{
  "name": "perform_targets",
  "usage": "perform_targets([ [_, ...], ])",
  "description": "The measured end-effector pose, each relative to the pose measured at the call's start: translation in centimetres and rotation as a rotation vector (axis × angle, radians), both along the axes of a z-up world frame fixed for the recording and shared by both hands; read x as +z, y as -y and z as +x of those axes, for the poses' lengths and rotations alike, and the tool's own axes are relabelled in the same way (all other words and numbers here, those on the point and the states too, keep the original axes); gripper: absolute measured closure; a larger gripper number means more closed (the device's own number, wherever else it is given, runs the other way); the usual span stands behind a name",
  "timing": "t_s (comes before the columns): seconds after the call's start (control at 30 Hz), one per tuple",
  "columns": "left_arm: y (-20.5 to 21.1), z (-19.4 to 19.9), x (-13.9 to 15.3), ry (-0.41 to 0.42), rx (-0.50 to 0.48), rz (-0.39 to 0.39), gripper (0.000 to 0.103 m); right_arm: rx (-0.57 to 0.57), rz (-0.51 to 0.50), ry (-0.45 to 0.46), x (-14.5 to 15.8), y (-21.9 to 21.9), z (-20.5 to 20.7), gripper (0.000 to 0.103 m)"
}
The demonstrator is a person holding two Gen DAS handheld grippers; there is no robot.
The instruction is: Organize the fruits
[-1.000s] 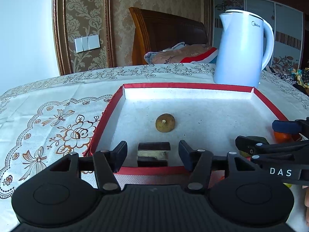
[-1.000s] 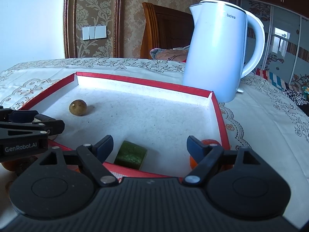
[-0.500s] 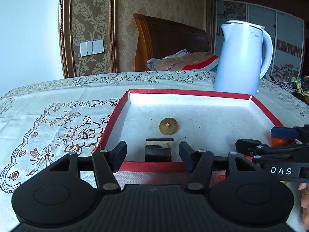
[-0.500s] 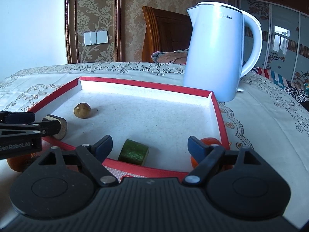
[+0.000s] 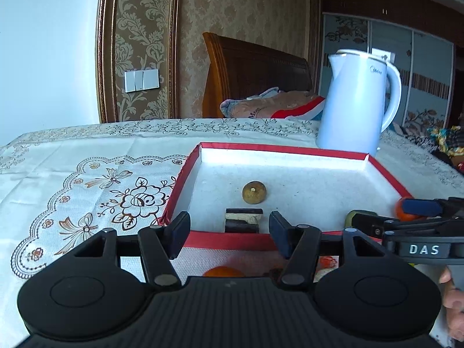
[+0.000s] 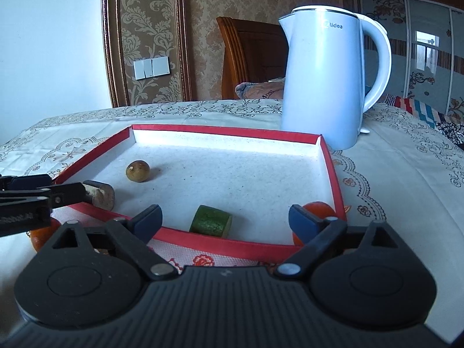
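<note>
A red-rimmed white tray (image 5: 290,148) (image 6: 333,174) holds a brown round fruit (image 5: 254,192) (image 6: 137,171), a dark cut piece with a pale face (image 5: 243,220) (image 6: 100,193) and a green cut piece (image 6: 211,225) (image 5: 358,214). One orange (image 5: 223,272) (image 6: 39,236) lies on the cloth before the tray; another (image 6: 317,211) (image 5: 404,210) lies at its right corner. My left gripper (image 5: 229,233) is open and empty, just short of the tray's near rim. My right gripper (image 6: 226,220) is open and empty, with the green piece ahead between its fingers.
A white kettle (image 5: 358,103) (image 6: 327,75) stands behind the tray's far right corner. The embroidered tablecloth (image 5: 87,179) stretches left of the tray. A wooden headboard (image 5: 255,69) and bedding lie beyond the table.
Both grippers have drawn back and risen from the tray, still open. The dark piece now lies free inside the near rim. The front orange has come into view.
</note>
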State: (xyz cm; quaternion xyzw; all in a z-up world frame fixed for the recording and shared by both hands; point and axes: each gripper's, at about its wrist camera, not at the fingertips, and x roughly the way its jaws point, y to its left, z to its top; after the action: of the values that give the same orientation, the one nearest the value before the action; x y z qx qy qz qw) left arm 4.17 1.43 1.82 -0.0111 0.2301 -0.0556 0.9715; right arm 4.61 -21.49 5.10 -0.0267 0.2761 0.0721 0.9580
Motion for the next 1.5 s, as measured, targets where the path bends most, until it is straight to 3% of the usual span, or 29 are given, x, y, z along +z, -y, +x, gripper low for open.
perform_targets([
  [0.17, -1.0, -2.0, 0.1, 0.002, -0.026, -0.041, 0.039, -0.007, 0.009, 0.018, 0.2, 0.3, -0.5, 0.006],
  [0.47, -1.5, -5.8, -0.7, -0.004, -0.181, -0.049, 0.038, -0.059, 0.081, 0.03, 0.7, 2.2, -1.4, 0.003],
  [0.67, 0.2, -5.3, -1.6, -0.065, -0.234, 0.014, 0.038, -0.066, 0.078, 0.014, 0.4, 2.2, -1.2, 0.003],
  [1.5, 1.9, -4.0, -2.7, -0.177, -0.253, 0.049, 0.038, -0.065, 0.058, 0.011, 0.4, 1.9, -1.3, 0.0],
])
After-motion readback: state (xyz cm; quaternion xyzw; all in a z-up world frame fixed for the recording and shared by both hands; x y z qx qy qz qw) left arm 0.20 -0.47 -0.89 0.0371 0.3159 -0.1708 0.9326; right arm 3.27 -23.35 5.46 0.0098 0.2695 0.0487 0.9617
